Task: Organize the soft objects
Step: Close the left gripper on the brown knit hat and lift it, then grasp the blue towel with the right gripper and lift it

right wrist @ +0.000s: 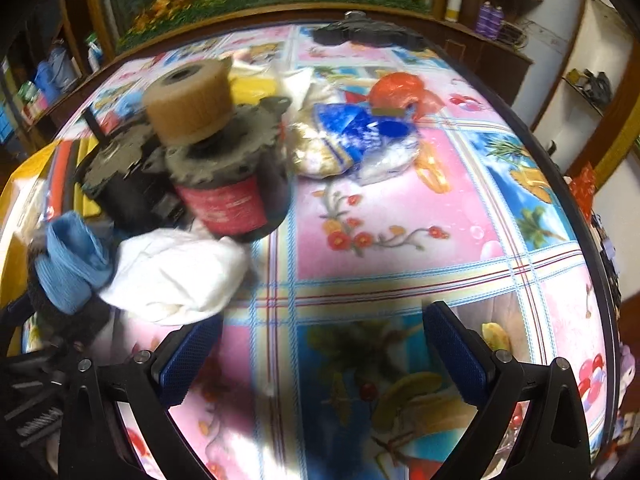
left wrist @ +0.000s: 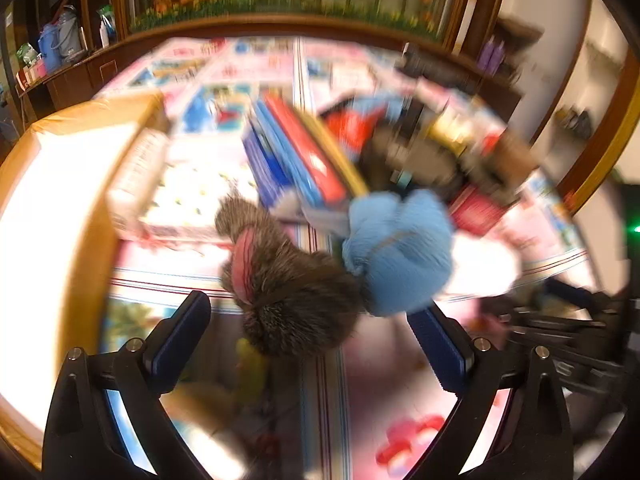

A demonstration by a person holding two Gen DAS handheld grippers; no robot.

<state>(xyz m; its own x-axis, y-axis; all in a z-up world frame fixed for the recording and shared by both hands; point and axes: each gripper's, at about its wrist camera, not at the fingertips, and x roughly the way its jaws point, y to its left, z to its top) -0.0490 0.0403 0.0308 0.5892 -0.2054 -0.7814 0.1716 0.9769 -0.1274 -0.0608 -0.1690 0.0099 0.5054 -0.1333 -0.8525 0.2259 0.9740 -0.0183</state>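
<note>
In the left wrist view a furry brown soft item with a pink patch (left wrist: pixel 288 280) lies joined to a light blue knitted cloth (left wrist: pixel 400 248), just ahead of my left gripper (left wrist: pixel 312 312). The left gripper is open, its blue pads either side of the bundle. In the right wrist view the blue cloth (right wrist: pixel 68 264) sits at the far left beside a crumpled white cloth (right wrist: pixel 176 276). My right gripper (right wrist: pixel 320 328) is open and empty over the tablecloth, with the white cloth by its left finger (right wrist: pixel 192 356).
A cardboard box (left wrist: pixel 60 208) stands at the left. Stacked books (left wrist: pixel 296 152) lie behind the bundle. A dark motor part with a red label (right wrist: pixel 228 184) and a tan roll (right wrist: pixel 188 100) stand near the cloths. Plastic bags (right wrist: pixel 360 136) lie beyond on the patterned tablecloth (right wrist: pixel 400 216).
</note>
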